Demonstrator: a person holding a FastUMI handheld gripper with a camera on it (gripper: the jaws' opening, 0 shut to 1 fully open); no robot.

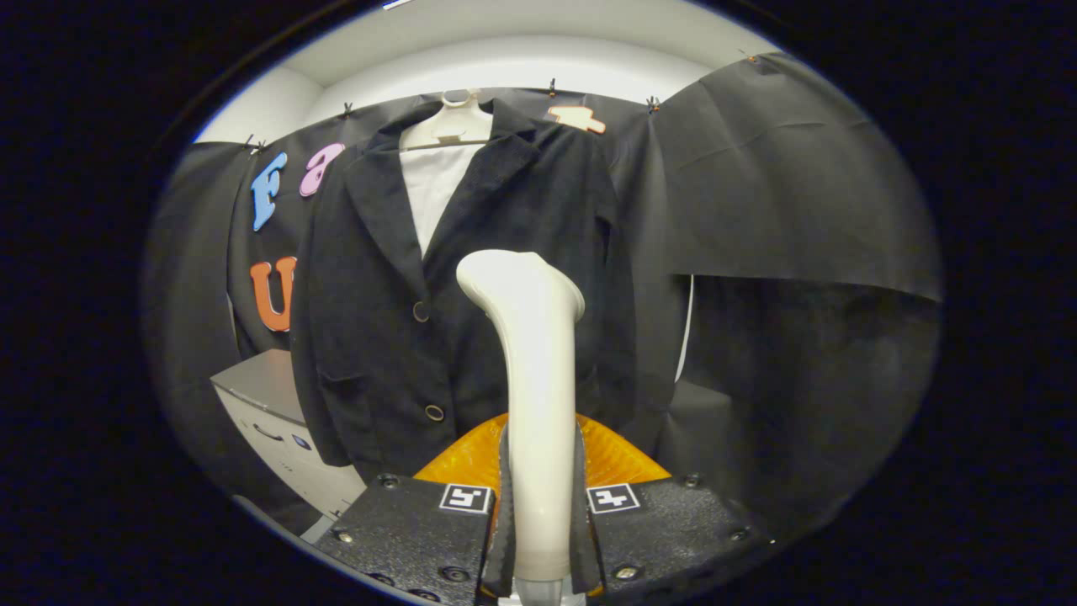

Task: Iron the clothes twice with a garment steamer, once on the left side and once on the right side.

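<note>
A dark blazer (471,278) hangs on a white hanger (448,122) against the booth wall, its lapels open over a white lining, two buttons down its front. My gripper (538,522) is shut on the cream handle of the garment steamer (532,370), both fingers pressing its sides. The steamer stands upright between the fingers, its rounded head at about the height of the upper button, in front of the blazer's right half. An orange translucent part (618,459) of the steamer shows behind the handle just above the fingers. How far the head is from the cloth I cannot tell.
A white cabinet with a grey top (269,404) stands low to the left of the blazer. Black cloth (791,210) drapes the wall to the right, with a dark box-like shape (702,421) beneath it.
</note>
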